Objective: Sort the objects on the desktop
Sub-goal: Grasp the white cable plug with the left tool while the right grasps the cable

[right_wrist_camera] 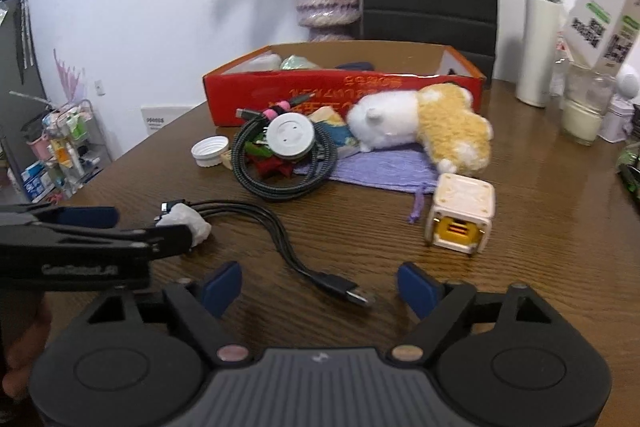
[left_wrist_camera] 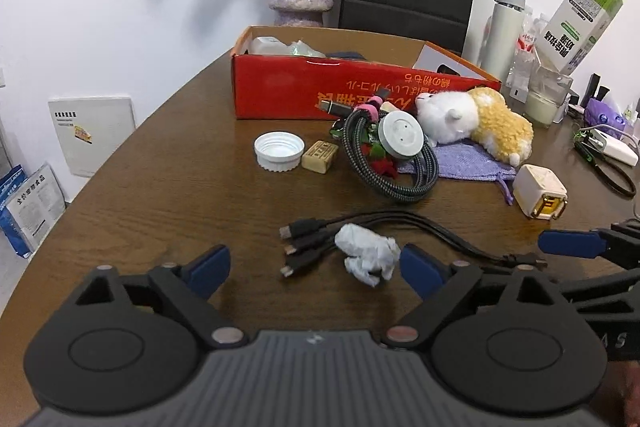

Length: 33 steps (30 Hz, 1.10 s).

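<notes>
Lettering in orange runs upside down along the red cardboard box at centre frame. I see both my left gripper and right gripper with fingers spread, empty, over the brown wooden counter; crumpled white paper lies on the black multi-plug cable.

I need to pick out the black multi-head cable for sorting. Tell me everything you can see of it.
The black multi-head cable lies flat on the brown table: thin, smooth-looking leads with several small plugs fanned at one end, joining into a single larger plug at the other. A crumpled white paper wad rests on the fanned leads. Neither gripper touches it.
</notes>
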Tool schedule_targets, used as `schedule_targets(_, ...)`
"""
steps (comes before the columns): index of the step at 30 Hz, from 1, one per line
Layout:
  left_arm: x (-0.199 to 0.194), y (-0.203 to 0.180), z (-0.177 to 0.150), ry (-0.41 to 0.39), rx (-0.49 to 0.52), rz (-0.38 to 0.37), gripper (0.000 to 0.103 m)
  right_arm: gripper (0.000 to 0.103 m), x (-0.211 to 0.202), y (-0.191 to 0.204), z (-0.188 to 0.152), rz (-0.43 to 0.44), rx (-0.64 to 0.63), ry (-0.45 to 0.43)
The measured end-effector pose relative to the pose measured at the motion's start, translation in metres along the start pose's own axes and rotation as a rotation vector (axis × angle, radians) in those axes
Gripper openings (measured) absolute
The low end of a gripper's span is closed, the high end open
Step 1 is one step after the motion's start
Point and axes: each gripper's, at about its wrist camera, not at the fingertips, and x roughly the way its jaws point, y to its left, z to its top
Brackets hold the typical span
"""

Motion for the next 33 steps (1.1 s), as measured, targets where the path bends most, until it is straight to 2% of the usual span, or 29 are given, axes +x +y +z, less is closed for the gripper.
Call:
schedule_targets(4, 0.0, 0.007, 0.009, -0.015, -0.015, -0.036, 0.09, 0.079, 0.004, 0.003, 0.004, 0.033, -0.021, -0.001)
schedule_targets(6, 0.0, 0.006, 0.011, -0.013, -0.014, -0.043, 0.081, 0.077, 0.007, 0.004, 0.006, 0.031, -0.03, 0.007)
schedule_targets(10, 0.003, -0.002, 0.011, -0.006, 0.023, -0.098, 0.074, 0.076, 0.007, -0.001, 0.006, 0.013, -0.03, 0.019)
schedule_targets(12, 0.005, -0.007, 0.01, 0.009, 0.044, -0.105, 0.057, 0.072, 0.005, -0.005, 0.005, 0.007, -0.032, 0.026)
schedule_targets(13, 0.005, -0.01, 0.008, 0.007, 0.056, -0.098, 0.054, 0.069, 0.003, -0.005, 0.004, -0.001, -0.039, 0.027)
schedule_targets(14, 0.005, -0.012, 0.007, 0.002, 0.069, -0.088, 0.046, 0.067, 0.002, -0.006, 0.003, -0.008, -0.043, 0.029)
schedule_targets(15, 0.005, -0.013, 0.007, 0.001, 0.079, -0.077, 0.033, 0.064, 0.001, -0.007, 0.002, -0.015, -0.043, 0.034)
schedule_targets(16, 0.003, -0.013, 0.007, -0.002, 0.078, -0.082, 0.026, 0.058, 0.0, -0.008, 0.0, -0.023, -0.046, 0.036)
schedule_targets(17, 0.001, -0.012, 0.007, 0.002, 0.067, -0.102, 0.024, 0.054, -0.001, -0.008, -0.001, -0.036, -0.062, 0.034)
schedule_targets(18, -0.001, -0.01, 0.008, 0.006, 0.055, -0.113, 0.022, 0.051, -0.001, -0.008, -0.001, -0.038, -0.07, 0.03)
schedule_targets(20, -0.008, -0.01, 0.008, -0.012, 0.05, -0.102, 0.021, 0.03, -0.003, -0.008, -0.001, -0.042, -0.067, 0.029)
schedule_targets(23, -0.018, -0.007, 0.009, -0.032, 0.041, -0.085, 0.02, 0.029, -0.006, -0.003, -0.002, -0.042, -0.103, 0.036)
schedule_targets(26, -0.026, -0.007, 0.009, -0.041, 0.033, -0.072, 0.02, 0.029, -0.01, -0.002, -0.005, -0.054, -0.08, 0.036)
schedule_targets(27, -0.029, -0.007, 0.008, -0.043, 0.035, -0.068, 0.02, 0.027, -0.012, -0.001, -0.006, -0.057, -0.077, 0.038)
schedule_targets(28, -0.032, -0.008, 0.008, -0.044, 0.038, -0.066, 0.02, 0.019, -0.016, 0.0, -0.007, -0.045, -0.07, 0.036)
schedule_targets(33, -0.051, -0.014, 0.003, -0.07, 0.051, -0.068, 0.021, 0.019, -0.042, 0.004, -0.009, -0.032, -0.064, -0.025)
